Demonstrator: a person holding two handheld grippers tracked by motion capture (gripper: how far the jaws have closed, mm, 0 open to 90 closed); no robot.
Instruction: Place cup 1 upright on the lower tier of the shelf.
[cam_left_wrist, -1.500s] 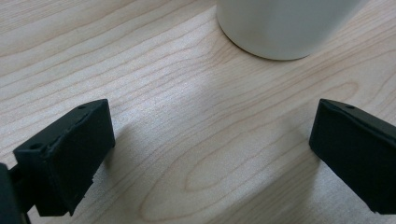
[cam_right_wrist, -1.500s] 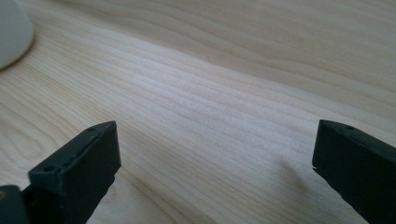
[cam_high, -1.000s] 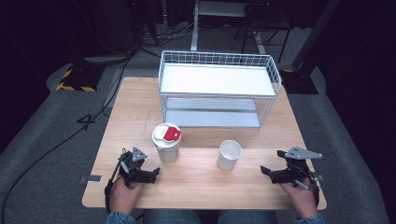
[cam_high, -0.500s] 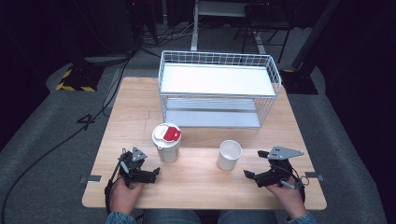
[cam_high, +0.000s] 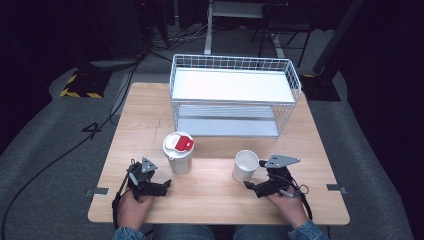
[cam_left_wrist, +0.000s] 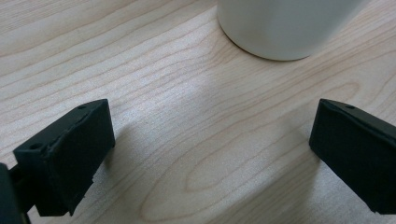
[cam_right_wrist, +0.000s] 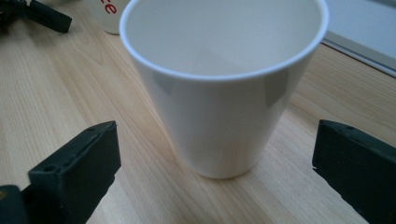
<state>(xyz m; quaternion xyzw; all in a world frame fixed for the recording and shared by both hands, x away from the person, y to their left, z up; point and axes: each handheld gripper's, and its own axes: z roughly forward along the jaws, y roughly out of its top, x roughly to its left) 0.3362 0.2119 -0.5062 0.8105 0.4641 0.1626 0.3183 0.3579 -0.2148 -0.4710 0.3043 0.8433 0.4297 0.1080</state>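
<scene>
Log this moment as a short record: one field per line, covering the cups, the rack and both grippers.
open cup: white open cup, upright, empty inside, near the table's front right
lidded cup: lidded cup with a red tab, upright, left of the open cup
rack: white wire rack at the table's back
right gripper: right gripper open, jaws either side of the open cup, not touching
left gripper: left gripper open, short of the lidded cup
table: wooden table

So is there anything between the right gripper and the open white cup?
Nothing visible. The right gripper has its jaws spread wide, with the open white cup straight ahead and bare wooden table in between. The lidded cup stands off to one side.
</scene>
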